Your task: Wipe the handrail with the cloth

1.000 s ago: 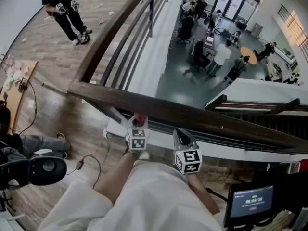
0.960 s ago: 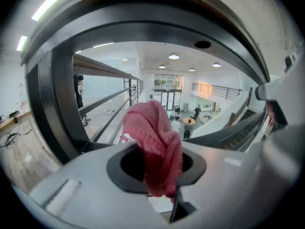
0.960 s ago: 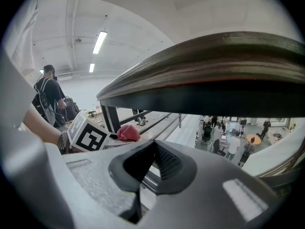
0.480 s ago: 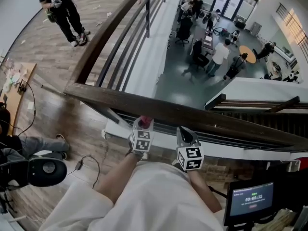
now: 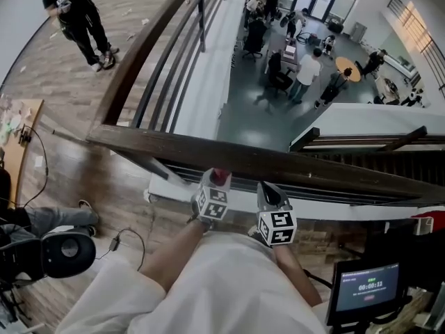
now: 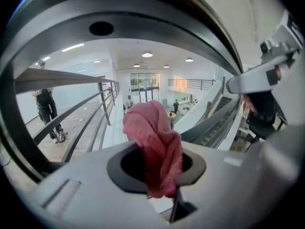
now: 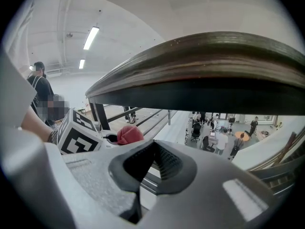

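The dark wooden handrail (image 5: 278, 165) crosses the head view from left to right just beyond both grippers. My left gripper (image 5: 214, 185) sits just below the rail and is shut on a red cloth (image 5: 220, 177) that sticks up from its jaws towards the rail's near edge. In the left gripper view the cloth (image 6: 156, 142) hangs bunched between the jaws of the left gripper (image 6: 159, 168), with the rail's underside (image 6: 143, 13) arching overhead. My right gripper (image 5: 268, 195) is close beside it on the right. Its jaws (image 7: 153, 163) are shut on nothing under the handrail (image 7: 205, 66).
Metal balusters (image 5: 174, 58) run along a second rail going away at the left. A person (image 5: 76, 19) stands on the wooden floor at far left. Several people (image 5: 306, 68) are on the floor below. A monitor (image 5: 365, 287) stands at lower right and a black device (image 5: 59, 252) at lower left.
Both grippers have shifted a little to the right along the rail, the left one still holding the cloth. The head view has drifted slightly too.
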A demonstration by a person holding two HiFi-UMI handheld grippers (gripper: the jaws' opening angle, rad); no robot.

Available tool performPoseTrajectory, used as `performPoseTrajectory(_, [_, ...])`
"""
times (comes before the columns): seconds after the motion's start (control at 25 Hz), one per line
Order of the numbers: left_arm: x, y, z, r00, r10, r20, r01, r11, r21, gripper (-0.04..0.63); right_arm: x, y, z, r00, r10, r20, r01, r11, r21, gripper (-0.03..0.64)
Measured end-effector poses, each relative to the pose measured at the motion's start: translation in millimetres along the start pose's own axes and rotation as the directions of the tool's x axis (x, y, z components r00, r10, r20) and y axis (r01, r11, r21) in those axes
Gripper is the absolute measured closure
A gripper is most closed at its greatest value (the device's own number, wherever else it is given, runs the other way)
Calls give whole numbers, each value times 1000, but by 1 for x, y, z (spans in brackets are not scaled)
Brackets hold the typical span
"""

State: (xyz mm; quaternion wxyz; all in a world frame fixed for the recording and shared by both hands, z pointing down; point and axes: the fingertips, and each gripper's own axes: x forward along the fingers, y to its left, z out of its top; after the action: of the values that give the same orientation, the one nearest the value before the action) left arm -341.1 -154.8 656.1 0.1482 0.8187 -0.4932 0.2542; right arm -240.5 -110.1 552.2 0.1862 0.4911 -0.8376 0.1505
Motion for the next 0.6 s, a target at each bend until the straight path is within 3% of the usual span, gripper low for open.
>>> performPoseTrajectory(0.2, [-3, -2, 11, 1000, -8, -3, 8, 998, -55, 494, -10, -10, 4, 1000, -27, -3, 27, 999, 23, 614])
performPoseTrajectory(0.6, [-22, 49, -1, 999, 45, -20, -47, 992, -118, 494, 6, 4, 2, 998, -58, 0, 58, 992, 109, 614])
